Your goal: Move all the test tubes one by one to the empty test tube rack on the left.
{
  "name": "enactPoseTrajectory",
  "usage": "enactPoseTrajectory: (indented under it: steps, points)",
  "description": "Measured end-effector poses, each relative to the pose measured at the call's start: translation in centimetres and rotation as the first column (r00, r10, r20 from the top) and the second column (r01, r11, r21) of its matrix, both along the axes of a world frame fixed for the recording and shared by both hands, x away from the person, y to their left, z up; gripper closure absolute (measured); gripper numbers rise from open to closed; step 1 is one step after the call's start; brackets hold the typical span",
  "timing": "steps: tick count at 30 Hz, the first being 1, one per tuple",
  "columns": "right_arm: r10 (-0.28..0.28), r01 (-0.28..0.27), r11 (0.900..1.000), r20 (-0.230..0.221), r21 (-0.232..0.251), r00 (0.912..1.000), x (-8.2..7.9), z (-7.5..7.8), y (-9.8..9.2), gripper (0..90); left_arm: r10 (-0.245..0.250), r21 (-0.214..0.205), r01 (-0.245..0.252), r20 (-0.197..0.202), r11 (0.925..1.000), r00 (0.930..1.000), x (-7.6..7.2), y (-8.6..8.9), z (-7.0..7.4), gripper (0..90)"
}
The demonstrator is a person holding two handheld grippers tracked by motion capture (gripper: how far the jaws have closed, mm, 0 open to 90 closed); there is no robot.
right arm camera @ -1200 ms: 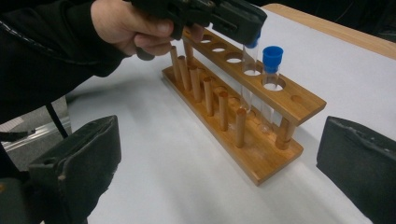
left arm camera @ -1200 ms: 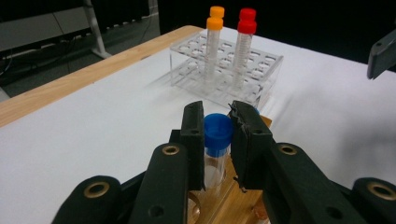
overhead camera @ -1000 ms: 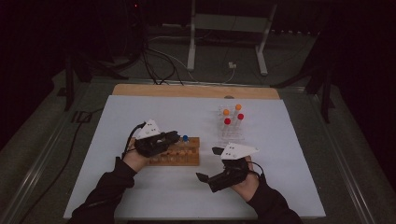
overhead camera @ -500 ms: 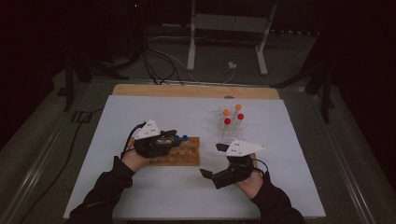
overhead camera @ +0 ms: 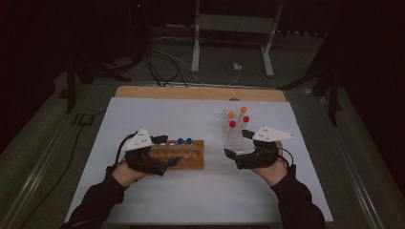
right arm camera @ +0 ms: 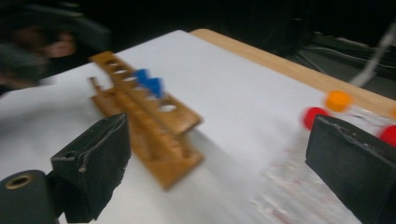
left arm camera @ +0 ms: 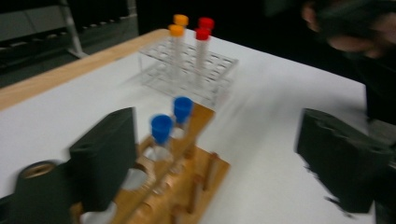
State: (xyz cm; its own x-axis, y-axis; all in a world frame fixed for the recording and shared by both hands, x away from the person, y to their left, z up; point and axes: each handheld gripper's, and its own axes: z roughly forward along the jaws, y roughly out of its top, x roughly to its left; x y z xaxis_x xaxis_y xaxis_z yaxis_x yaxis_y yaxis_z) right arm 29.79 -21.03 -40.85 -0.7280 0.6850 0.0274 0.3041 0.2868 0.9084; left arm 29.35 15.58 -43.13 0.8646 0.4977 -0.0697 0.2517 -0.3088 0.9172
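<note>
High view: left gripper level over wooden rack, jaws just opened, empty.

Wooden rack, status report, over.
Left tongs just opened, nothing between them. Right tongs open, empty. Two blue-capped tubes upright in wooden rack. Clear rack beside right tongs; path unobstructed.

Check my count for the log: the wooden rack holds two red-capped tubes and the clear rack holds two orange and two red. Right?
One colour is wrong. The two tubes in the wooden rack have blue caps, not red, as the left gripper view shows plainly. The rest stands: the clear rack holds two orange-capped and two red-capped tubes.
</note>
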Motion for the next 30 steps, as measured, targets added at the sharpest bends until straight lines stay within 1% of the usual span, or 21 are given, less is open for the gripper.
enactPoseTrajectory:
  steps: [1,2,3,4,5,6,7,9,10,11,12,13,14,16,18,19,21,23,24,29,30]
  points:
    - [-0.024,0.024,0.9997,0.000,-0.004,0.9997,0.3,0.0,-0.2,6.6,-0.006,0.008,0.006,0.000,0.9999,1.0000,-0.3,0.0,-0.1,5.8]
    - [-0.033,0.033,0.9994,-0.003,-0.007,0.9995,0.7,-0.1,-0.4,6.6,-0.017,0.005,0.017,0.000,0.9998,0.9999,-0.5,0.1,-0.1,3.1]
    - [-0.047,0.046,0.9988,-0.005,-0.014,0.9989,1.0,-0.3,-0.6,7.0,-0.031,0.004,0.031,-0.007,0.9995,0.9995,-0.8,0.1,-0.2,2.4]
    - [-0.057,0.057,0.9982,-0.011,-0.021,0.9983,1.3,-0.4,-0.7,9.5,-0.035,0.019,0.035,-0.005,0.9992,0.9994,-1.0,0.0,-0.4,2.4]
    - [-0.062,0.062,0.9978,-0.014,-0.024,0.9979,1.6,-0.6,-0.8,15.5,-0.037,0.027,0.037,0.002,0.9989,0.9993,-1.3,0.0,-0.5,2.4]
    - [-0.073,0.072,0.9969,-0.014,-0.030,0.9972,1.9,-0.9,-0.9,17.6,-0.051,0.029,0.051,-0.002,0.9983,0.9987,-1.6,-0.1,-0.7,2.4]
    - [-0.076,0.075,0.9965,-0.025,-0.038,0.9968,2.2,-1.2,-0.9,18.5,-0.053,0.032,0.053,-0.005,0.9981,0.9986,-1.8,-0.2,-0.9,2.4]
    - [-0.099,0.097,0.9937,-0.035,-0.055,0.9944,2.8,-1.8,-0.9,26.5,-0.070,0.024,0.071,-0.013,0.9972,0.9974,-2.3,-0.3,-1.1,2.4]
    - [-0.101,0.098,0.9936,-0.046,-0.055,0.9938,3.2,-2.1,-0.9,30.7,-0.068,0.028,0.068,-0.010,0.9973,0.9976,-2.5,-0.4,-1.2,2.4]
    - [-0.115,0.112,0.9919,-0.054,-0.060,0.9919,3.5,-2.4,-0.9,32.2,-0.076,0.024,0.076,-0.012,0.9968,0.9970,-2.6,-0.4,-1.2,2.4]
    - [-0.132,0.128,0.9899,-0.061,-0.061,0.9894,3.9,-2.7,-0.9,35.5,-0.080,0.022,0.080,-0.012,0.9965,0.9967,-2.7,-0.4,-1.2,2.4]
    - [-0.135,0.130,0.9892,-0.070,-0.067,0.9884,4.2,-3.0,-0.9,40.0,-0.078,0.023,0.078,-0.011,0.9967,0.9969,-2.9,-0.4,-1.2,2.4]
    - [-0.147,0.141,0.9868,-0.078,-0.080,0.9861,4.6,-3.2,-0.8,41.8,-0.085,0.017,0.085,-0.012,0.9962,0.9963,-2.9,-0.4,-1.1,2.4]
    - [-0.159,0.152,0.9850,-0.092,-0.082,0.9829,5.2,-3.7,-0.7,46.6,-0.083,0.018,0.083,-0.014,0.9964,0.9964,-3.1,-0.4,-1.1,2.4]
    - [-0.188,0.179,0.9793,-0.104,-0.095,0.9766,5.8,-4.0,-0.6,50.6,-0.083,0.013,0.083,-0.016,0.9964,0.9964,-3.1,-0.2,-1.1,2.4]
    - [-0.189,0.179,0.9795,-0.118,-0.091,0.9748,6.2,-4.2,-0.6,51.8,-0.081,0.015,0.082,-0.016,0.9966,0.9966,-3.1,-0.2,-1.1,2.4]
    - [-0.213,0.200,0.9739,-0.122,-0.106,0.9695,6.7,-4.5,-0.4,56.2,-0.076,0.012,0.076,-0.014,0.9970,0.9970,-3.2,-0.1,-1.1,2.4]
    - [-0.220,0.207,0.9728,-0.139,-0.104,0.9655,7.2,-4.8,-0.3,58.4,-0.073,0.014,0.073,-0.013,0.9972,0.9972,-3.2,0.0,-1.1,2.4]
    - [-0.227,0.212,0.9710,-0.143,-0.111,0.9634,7.4,-4.9,-0.2,60.2,-0.073,0.011,0.073,-0.014,0.9973,0.9973,-3.2,0.1,-1.1,2.4]
    - [-0.219,0.202,0.9726,-0.164,-0.115,0.9617,8.0,-5.4,0.3,65.1,-0.072,0.006,0.072,-0.025,0.9974,0.9971,-3.1,0.2,-1.1,2.4]
    - [-0.224,0.206,0.9716,-0.167,-0.116,0.9603,8.0,-5.5,0.5,67.8,-0.074,0.004,0.074,-0.028,0.9972,0.9968,-3.0,0.2,-1.1,2.5]
